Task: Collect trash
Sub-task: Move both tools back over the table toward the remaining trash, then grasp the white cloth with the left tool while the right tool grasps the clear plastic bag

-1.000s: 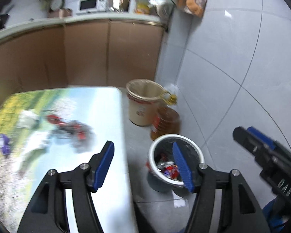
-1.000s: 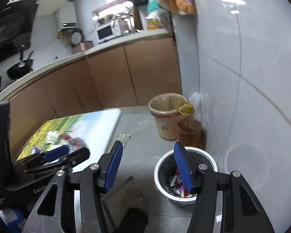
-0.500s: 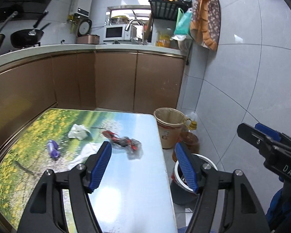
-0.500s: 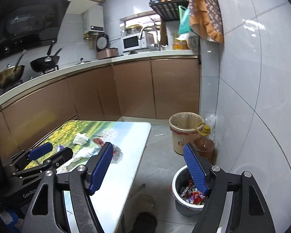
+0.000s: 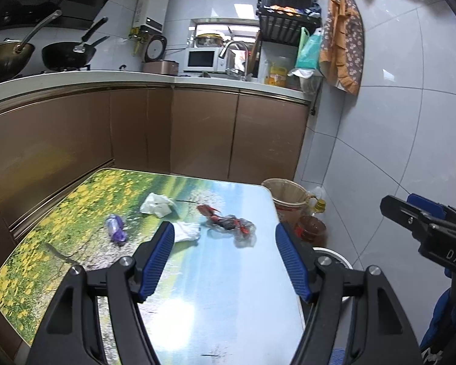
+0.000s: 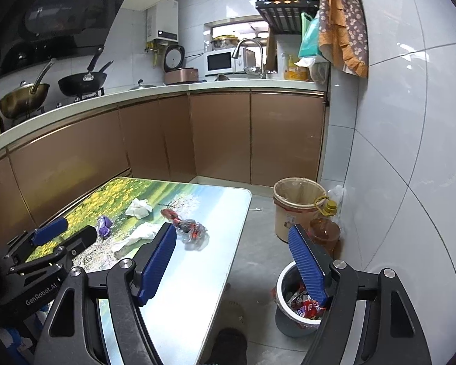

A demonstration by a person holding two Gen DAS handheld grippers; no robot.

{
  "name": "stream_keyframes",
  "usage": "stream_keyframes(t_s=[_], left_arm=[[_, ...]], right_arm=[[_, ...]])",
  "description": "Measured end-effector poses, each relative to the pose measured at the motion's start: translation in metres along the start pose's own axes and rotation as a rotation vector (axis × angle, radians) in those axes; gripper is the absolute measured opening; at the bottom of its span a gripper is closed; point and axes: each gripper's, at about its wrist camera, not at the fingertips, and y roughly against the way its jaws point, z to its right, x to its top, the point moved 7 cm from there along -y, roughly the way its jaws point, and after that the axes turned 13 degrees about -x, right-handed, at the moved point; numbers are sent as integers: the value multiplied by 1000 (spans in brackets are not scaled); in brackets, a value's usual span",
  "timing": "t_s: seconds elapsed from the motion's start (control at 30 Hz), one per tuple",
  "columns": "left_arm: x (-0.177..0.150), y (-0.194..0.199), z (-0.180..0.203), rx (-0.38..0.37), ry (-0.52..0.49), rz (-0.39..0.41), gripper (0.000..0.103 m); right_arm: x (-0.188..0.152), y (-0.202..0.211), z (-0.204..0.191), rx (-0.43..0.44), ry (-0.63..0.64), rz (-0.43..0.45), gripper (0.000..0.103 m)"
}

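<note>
Red crumpled wrapper [image 5: 228, 223] lies on the table [image 5: 215, 298] near its bin-side edge, straight ahead of the left gripper [image 5: 225, 254], the nearer, both grippers gaping empty.

— What sort of place is this?
— A home kitchen. At eleven o'clock, pans [image 6: 82, 83] sit on a stove under a black hood [image 6: 54, 24].
— And straight ahead?
— At twelve, a white counter [image 6: 222, 85] on brown cabinets [image 6: 222, 140] carries a microwave [image 6: 219, 62], a rice cooker [image 6: 176, 67] and a tap [image 6: 252, 51]. At one o'clock an apron [image 6: 343, 21] hangs on the tiled wall [image 6: 410, 121].
</note>
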Motion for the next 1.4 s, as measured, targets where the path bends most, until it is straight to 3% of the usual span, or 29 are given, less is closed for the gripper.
stream_keyframes(t_s=[0.47, 0.97, 1.4], left_arm=[[-11, 21, -39, 83, 12, 60, 68], [-43, -4, -61, 87, -2, -84, 68], [-74, -26, -146, -33, 169, -237, 67]], right_arm=[[-6, 3, -32, 24, 65, -20, 77], [-20, -22, -41, 41, 83, -75, 78], [-44, -71, -66, 133, 124, -162, 78]])
